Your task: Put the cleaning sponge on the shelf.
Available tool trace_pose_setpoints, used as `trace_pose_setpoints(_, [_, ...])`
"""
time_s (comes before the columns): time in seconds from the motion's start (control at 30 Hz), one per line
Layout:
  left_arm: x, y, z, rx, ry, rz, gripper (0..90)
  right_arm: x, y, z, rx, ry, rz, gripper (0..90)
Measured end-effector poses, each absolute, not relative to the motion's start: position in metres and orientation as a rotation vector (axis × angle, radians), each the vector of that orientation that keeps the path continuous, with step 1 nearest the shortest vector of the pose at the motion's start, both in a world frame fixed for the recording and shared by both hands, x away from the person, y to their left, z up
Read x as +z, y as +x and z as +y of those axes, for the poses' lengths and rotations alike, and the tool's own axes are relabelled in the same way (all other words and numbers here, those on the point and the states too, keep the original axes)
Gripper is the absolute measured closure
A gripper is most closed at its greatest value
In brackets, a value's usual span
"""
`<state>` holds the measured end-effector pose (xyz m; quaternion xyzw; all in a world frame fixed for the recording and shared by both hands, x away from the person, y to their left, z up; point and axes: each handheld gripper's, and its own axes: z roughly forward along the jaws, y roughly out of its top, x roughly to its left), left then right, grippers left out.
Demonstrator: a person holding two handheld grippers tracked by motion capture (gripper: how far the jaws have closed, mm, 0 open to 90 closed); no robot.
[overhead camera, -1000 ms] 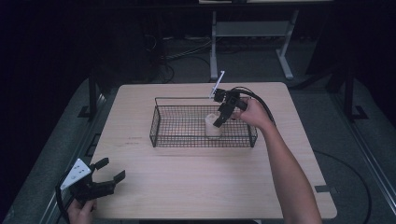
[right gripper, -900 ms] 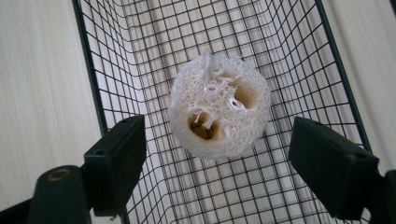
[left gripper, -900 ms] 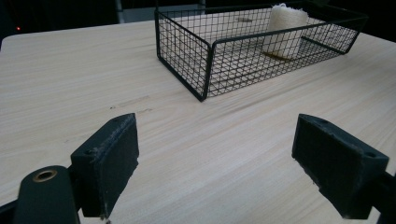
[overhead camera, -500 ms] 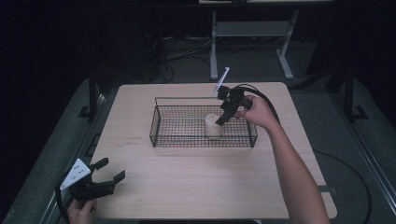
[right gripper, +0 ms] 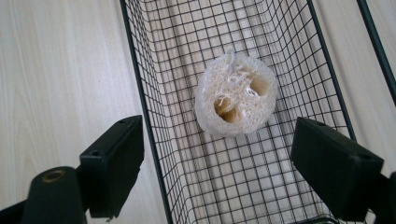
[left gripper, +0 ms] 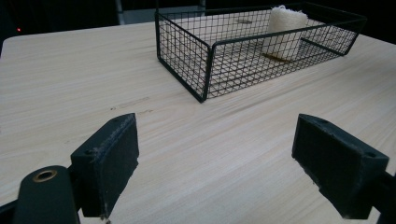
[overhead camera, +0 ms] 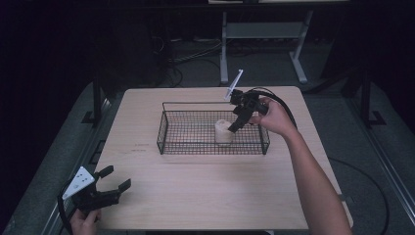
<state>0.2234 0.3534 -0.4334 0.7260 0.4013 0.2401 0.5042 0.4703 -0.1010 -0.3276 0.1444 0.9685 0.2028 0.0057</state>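
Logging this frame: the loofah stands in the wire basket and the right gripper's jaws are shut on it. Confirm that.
Not quite. The right gripper is open above the loofah, jaws spread apart, as the right gripper view shows. The loofah does stand in the wire basket.

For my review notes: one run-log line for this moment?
right gripper: open, above loofah | loofah: upright in wire basket | left gripper: open, idle

Light wood table [overhead camera: 205, 196] sitting on a dark grey floor [overhead camera: 362, 161], rounded corners, grain running across. Room around it staying very dark, light falling mostly on the tabletop. White metal frame stand [overhead camera: 264, 34] standing behind the table, two legs splaying onto the floor. Black cables [overhead camera: 181, 54] lying tangled on the floor near the stand. Dark upright posts [overhead camera: 98, 98] flanking the table left and right, low rails running along both sides.
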Motion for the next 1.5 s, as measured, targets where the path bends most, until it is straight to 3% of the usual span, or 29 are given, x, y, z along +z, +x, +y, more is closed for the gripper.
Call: trace_pose_setpoints(1.5, [-0.434, 0.222, 0.353, 0.583, 1.758, 0.972, 13.9, -0.322, 0.425, -0.15, 0.669, 0.467, 3.027, 15.3])
